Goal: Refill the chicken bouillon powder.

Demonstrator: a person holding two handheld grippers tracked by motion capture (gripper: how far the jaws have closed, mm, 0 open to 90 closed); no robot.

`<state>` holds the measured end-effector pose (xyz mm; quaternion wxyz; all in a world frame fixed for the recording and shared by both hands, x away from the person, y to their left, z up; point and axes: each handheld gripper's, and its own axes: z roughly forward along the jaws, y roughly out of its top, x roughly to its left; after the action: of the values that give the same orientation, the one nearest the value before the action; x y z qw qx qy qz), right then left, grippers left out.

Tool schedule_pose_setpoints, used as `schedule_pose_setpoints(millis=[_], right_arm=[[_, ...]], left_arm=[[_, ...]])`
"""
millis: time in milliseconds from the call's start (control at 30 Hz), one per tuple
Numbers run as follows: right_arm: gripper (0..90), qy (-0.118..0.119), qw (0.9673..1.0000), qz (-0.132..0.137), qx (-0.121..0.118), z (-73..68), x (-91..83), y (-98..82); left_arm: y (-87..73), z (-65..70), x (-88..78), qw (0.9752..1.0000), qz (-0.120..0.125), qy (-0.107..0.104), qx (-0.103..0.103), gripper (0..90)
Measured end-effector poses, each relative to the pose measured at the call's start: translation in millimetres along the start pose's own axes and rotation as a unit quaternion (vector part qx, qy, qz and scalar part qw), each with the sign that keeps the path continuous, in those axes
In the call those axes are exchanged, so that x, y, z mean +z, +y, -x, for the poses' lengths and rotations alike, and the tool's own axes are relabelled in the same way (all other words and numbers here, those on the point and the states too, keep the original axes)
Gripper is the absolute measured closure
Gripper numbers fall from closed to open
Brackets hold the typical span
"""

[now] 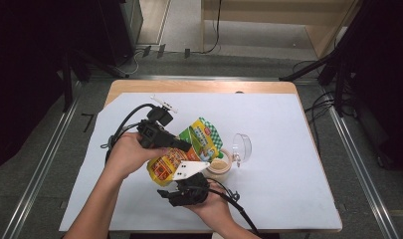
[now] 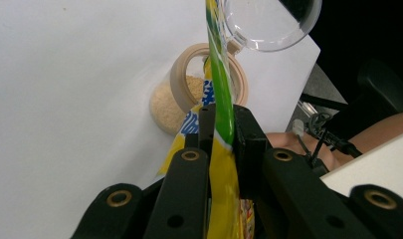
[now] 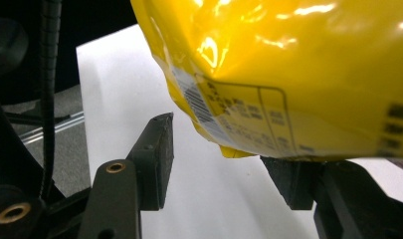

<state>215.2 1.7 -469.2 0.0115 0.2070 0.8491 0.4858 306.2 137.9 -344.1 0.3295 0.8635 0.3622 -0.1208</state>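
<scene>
- From my feed, a wooden table [image 1: 199, 85] carries a white sheet [image 1: 288, 149] that covers most of its top (a strip of bare wood shows along the far edge).
- I see metal rails [image 1: 40, 169] set in the grey floor on both sides.
- Black cables [image 1: 321, 104] lie on the floor at the right.
- Pale wooden furniture [image 1: 268, 15] stands beyond.

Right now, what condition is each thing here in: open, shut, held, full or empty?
Left gripper: shut on the pouch's edge, holding it up.
Right gripper: open, jaws apart under the pouch's bottom corner.
Pouch: lifted off the table, tilted over the jar.
Jar: upright on the table, open, partly filled with beige granules.
Jar lid: clear, flipped up beside the jar mouth.
</scene>
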Motion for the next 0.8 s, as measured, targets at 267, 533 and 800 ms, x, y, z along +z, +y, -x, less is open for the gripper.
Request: schedule_pose_setpoints(millis=[267,533,800], right_arm=[[50.9,-0.007,0.9999,-0.007,-0.014,3.1,1.1,-1.6],[51.8,-0.010,0.9995,-0.015,-0.024,1.9,3.2,-3.1],[53.0,-0.007,0.9993,-0.022,-0.030,-1.0,4.3,-3.1]], left_arm=[[0.4,-4.0,4.4,0.9998,0.010,-0.014,-0.008,83.5],[2.0,-5.2,10.0,0.9997,0.018,-0.013,-0.005,81.5],[3.7,-5.0,12.8,0.9993,0.031,-0.019,-0.008,80.1]])
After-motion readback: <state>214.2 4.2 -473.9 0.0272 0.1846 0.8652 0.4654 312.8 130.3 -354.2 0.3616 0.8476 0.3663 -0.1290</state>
